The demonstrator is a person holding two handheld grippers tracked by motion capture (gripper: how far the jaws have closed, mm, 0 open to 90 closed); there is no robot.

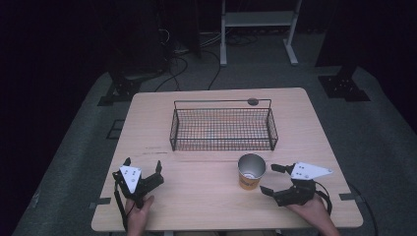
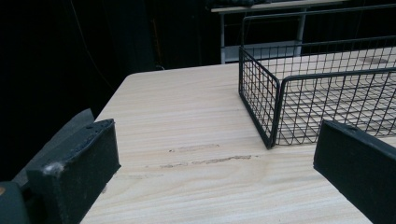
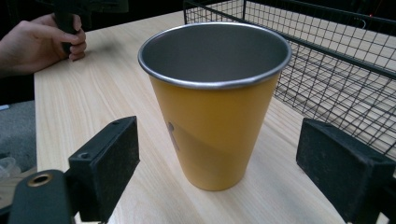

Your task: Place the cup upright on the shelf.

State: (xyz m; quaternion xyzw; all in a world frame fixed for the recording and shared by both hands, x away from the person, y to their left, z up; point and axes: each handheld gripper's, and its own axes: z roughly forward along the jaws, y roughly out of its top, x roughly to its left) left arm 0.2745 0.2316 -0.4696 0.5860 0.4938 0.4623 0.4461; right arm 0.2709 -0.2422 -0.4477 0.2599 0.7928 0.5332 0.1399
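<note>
Yellow cup [image 1: 251, 171] stands upright on the table [image 1: 206, 196], just in front of the wire basket [image 1: 223, 129] near its right end. Right gripper [image 1: 273, 179] sits beside the cup, jaws spread wide and pointing at it, cup between them but untouched. Left gripper [image 1: 142, 166] rests at the table's near left, jaws apart, holding nothing

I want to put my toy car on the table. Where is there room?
The bare wood left of the wire basket is free, and so is the stretch between the left claw and the yellow cup. It is crowded by the cup, where the open right claw is close beside it.
</note>
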